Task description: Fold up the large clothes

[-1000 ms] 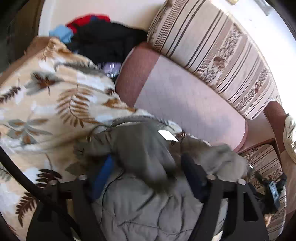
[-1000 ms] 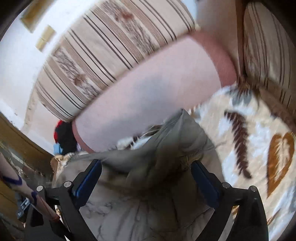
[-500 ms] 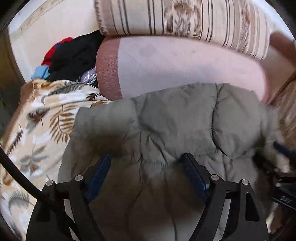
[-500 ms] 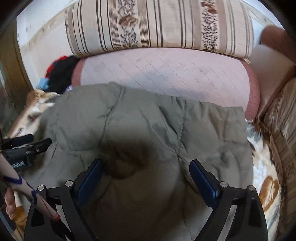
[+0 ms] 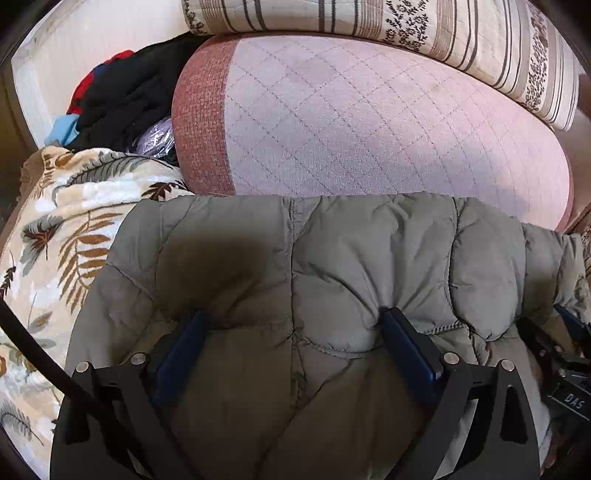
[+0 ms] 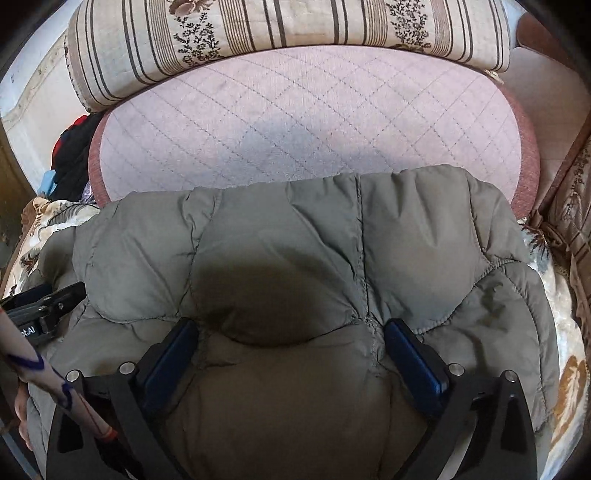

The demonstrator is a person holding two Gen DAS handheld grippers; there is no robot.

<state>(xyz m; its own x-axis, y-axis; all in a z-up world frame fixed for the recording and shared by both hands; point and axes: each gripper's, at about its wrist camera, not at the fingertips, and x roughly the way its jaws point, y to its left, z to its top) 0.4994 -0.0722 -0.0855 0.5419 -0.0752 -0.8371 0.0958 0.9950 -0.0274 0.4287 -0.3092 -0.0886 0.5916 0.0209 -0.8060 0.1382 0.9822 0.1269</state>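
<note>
The quilted jacket (image 5: 332, 258), olive-grey and puffy, fills the lower half of the left wrist view, lying over a leaf-patterned blanket (image 5: 55, 229) with its far edge against a pink quilted cushion (image 5: 369, 122). The left claw (image 5: 291, 328) stands wide, its blue fingers (image 5: 406, 350) pressed into the padding on either side of a bulging panel, with jacket fabric swelling up between them; it grips nothing tightly. Behind the cushion lies a striped floral bolster (image 5: 406, 26). At the upper left sits a heap of dark clothes (image 5: 125, 92) with red and light blue pieces showing. At the right edge, part of the right claw (image 5: 569, 332) touches the jacket.

In the right wrist view the jacket (image 6: 295, 240) again covers the foreground, its top edge meeting the pink cushion (image 6: 295, 122), the striped bolster (image 6: 277, 33) beyond. The right claw (image 6: 291, 332) is likewise spread wide, blue fingers (image 6: 410, 354) sunk into the padding beside a stitched seam. The left claw (image 6: 44, 299) shows at the left edge against the jacket. Blanket (image 6: 569, 384) shows at the right.
</note>
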